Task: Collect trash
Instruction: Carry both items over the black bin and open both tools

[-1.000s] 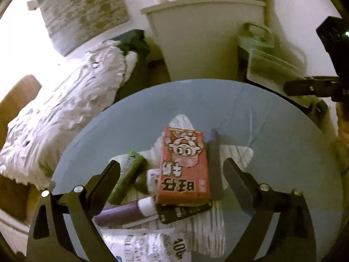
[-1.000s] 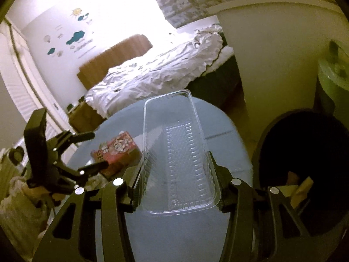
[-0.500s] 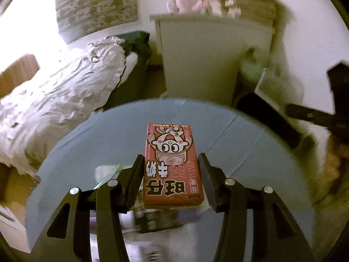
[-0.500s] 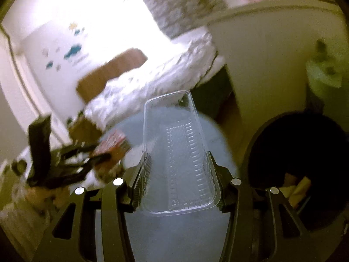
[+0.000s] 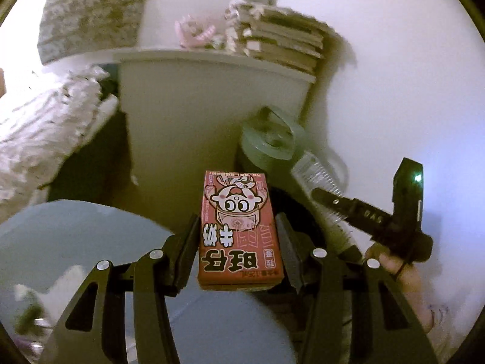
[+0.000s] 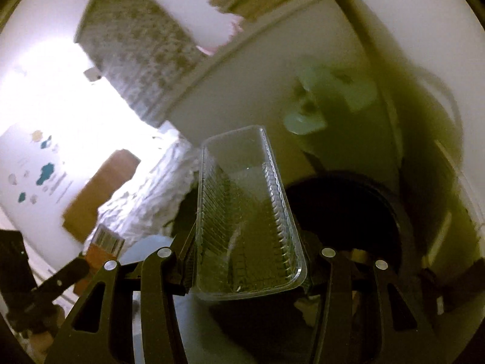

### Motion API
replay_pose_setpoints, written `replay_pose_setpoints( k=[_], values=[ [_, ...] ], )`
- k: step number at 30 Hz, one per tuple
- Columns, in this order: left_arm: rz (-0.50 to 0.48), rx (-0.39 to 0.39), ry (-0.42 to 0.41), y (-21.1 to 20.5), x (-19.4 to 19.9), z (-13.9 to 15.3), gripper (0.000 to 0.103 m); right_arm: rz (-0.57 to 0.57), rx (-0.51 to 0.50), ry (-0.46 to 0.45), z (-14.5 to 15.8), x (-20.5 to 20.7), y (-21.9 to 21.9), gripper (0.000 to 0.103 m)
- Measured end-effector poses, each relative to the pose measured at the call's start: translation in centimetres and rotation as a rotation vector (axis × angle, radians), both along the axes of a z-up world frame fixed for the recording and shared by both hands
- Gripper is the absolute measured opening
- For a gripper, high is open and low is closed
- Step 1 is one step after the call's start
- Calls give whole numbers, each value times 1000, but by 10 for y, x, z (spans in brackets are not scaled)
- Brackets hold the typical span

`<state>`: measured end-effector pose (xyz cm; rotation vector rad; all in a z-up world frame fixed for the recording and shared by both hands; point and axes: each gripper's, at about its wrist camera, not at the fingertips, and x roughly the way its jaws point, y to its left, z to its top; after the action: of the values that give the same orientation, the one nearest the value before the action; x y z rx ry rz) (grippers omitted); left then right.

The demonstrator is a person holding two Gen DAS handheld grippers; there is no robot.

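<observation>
- The left gripper (image 5: 238, 242) squeezes a red carton (image 5: 240, 227) between its two fingers (image 5: 188, 248). The carton sticks out forward, up in the air past the edge of the round surface (image 5: 75, 227).
- The right gripper (image 6: 247, 261) squeezes a clear tray (image 6: 242, 212) between its fingers (image 6: 309, 257). The tray points forward over the black bin (image 6: 348, 212).
- In the left view the tray (image 5: 315, 176) shows only partly, behind the right gripper's dark finger.
- The bin is dark inside. Something pale lies in it, maybe paper.
- A white cabinet (image 5: 197, 106) stands behind, with books (image 5: 285, 42) on top.
- The bed (image 5: 45, 127) is blurry.
</observation>
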<state>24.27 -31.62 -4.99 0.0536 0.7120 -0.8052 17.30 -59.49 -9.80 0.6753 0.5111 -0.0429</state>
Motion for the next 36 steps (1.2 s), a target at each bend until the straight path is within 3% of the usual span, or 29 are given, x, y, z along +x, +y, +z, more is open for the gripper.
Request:
replay_pose_setpoints(
  k=[8,16,17,19,21,27,32,36],
  values=[
    [-40,23,78,-57,12,-33,50,-41,22,68,-22,10,-29,51],
    [-42,41,127,-77,20,-48,52,-49,39,97,-28,19,-30,53],
    [-42,46,132,-79,20,-48,57,-57,42,99,-29,19,-31,54],
    [-33,50,123,-80,19,-46,73,-76,44,99,-29,16,-32,68],
    [-31,42,98,-76,15,-40,76,-94,42,87,-28,14,-34,76],
    [-31,27,73,-58,-3,-21,76,-100,31,78,-28,13,-30,76],
    [21,12,49,-16,-30,-3,76,-68,-10,76,-26,15,-15,76],
    [116,12,48,37,-50,2,76,-4,-60,76,-22,18,8,76]
  ],
)
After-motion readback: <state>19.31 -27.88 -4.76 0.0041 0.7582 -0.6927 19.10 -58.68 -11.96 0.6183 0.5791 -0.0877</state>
